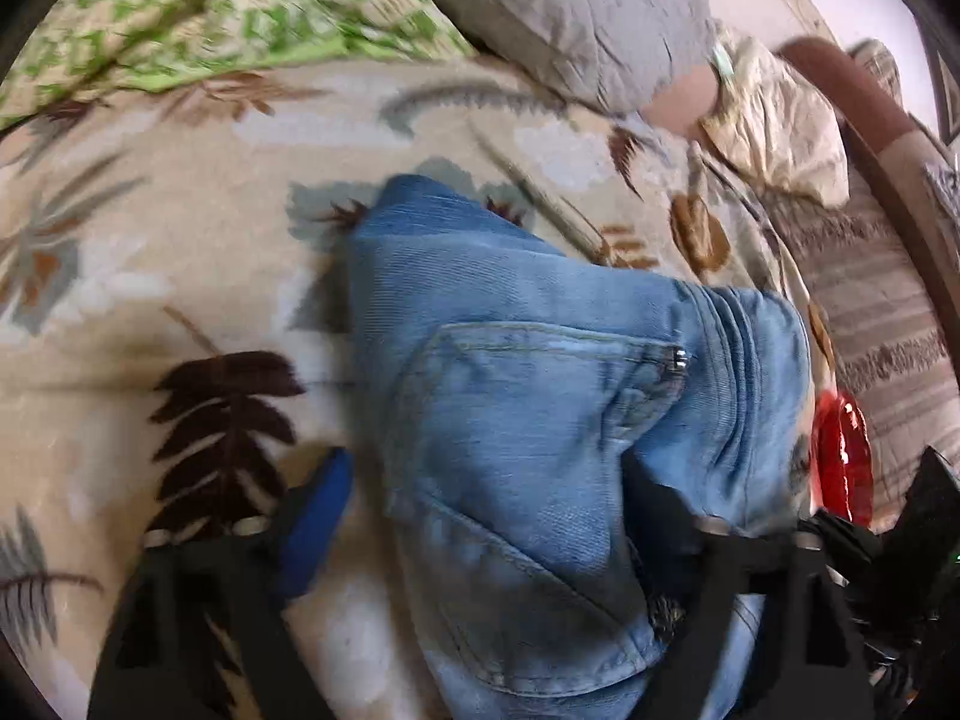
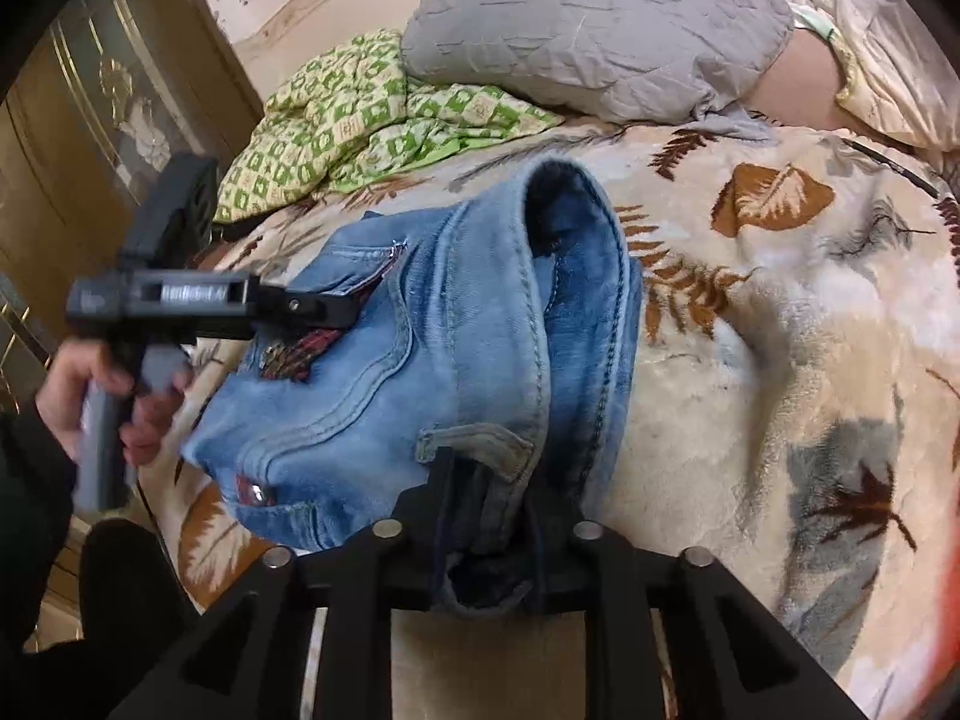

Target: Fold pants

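The jeans (image 2: 420,360) lie bunched on the leaf-print blanket (image 2: 780,300), straight ahead of both my grippers. My right gripper (image 2: 486,516) pinches their waistband. My left gripper (image 1: 480,492) spreads wide over the pocket side. Beyond lie a gray pillow (image 2: 600,30) and green quilt (image 2: 360,120).

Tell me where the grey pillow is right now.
The grey pillow lies at the far end of the bed, beyond the jeans, with the green checked quilt on its left in the right wrist view.
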`<state>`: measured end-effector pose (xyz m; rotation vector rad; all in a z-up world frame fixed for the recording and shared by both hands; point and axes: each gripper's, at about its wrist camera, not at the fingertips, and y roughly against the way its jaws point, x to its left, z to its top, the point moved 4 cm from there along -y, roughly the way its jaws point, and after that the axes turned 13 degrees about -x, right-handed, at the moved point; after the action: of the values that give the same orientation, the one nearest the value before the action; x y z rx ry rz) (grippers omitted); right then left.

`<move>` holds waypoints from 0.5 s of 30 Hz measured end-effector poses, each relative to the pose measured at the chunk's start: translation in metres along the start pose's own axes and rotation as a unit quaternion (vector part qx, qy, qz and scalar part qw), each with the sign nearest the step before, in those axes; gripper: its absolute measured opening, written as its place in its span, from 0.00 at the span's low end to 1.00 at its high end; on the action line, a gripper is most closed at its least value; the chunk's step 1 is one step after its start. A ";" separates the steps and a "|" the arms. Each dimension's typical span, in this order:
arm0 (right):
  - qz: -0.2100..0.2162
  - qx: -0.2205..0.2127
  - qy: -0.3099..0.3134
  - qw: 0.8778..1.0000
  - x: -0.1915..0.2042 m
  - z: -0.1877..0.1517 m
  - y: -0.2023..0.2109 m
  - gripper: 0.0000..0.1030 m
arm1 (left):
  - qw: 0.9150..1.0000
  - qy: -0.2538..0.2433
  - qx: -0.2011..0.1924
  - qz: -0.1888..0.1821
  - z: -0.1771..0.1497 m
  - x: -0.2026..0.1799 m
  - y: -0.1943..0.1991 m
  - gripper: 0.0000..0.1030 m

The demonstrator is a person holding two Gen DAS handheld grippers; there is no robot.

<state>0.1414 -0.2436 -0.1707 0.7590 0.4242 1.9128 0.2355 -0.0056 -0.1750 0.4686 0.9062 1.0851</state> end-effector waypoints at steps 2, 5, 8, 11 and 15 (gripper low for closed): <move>0.016 -0.008 -0.009 1.000 0.004 0.006 0.015 0.67 | 0.999 0.018 -0.009 -0.036 -0.003 -0.001 0.017 0.96; 0.020 -0.034 -0.015 0.999 0.004 0.018 0.040 0.87 | 0.996 -0.018 -0.037 -0.084 -0.012 -0.011 0.050 0.98; 0.025 -0.052 -0.024 0.998 -0.001 0.036 0.051 0.87 | 0.988 -0.119 -0.060 -0.079 -0.030 -0.027 0.077 0.98; 0.016 -0.044 -0.047 0.998 -0.009 0.052 0.040 0.87 | 0.967 -0.236 -0.083 -0.052 -0.054 -0.040 0.095 0.98; 0.016 -0.016 -0.077 0.997 -0.012 0.070 0.014 0.87 | 0.940 -0.326 -0.101 -0.022 -0.079 -0.047 0.102 0.98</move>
<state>0.1826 -0.2628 -0.1146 0.8899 0.2871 1.8707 0.1068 -0.0124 -0.1277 0.5849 0.2146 0.8823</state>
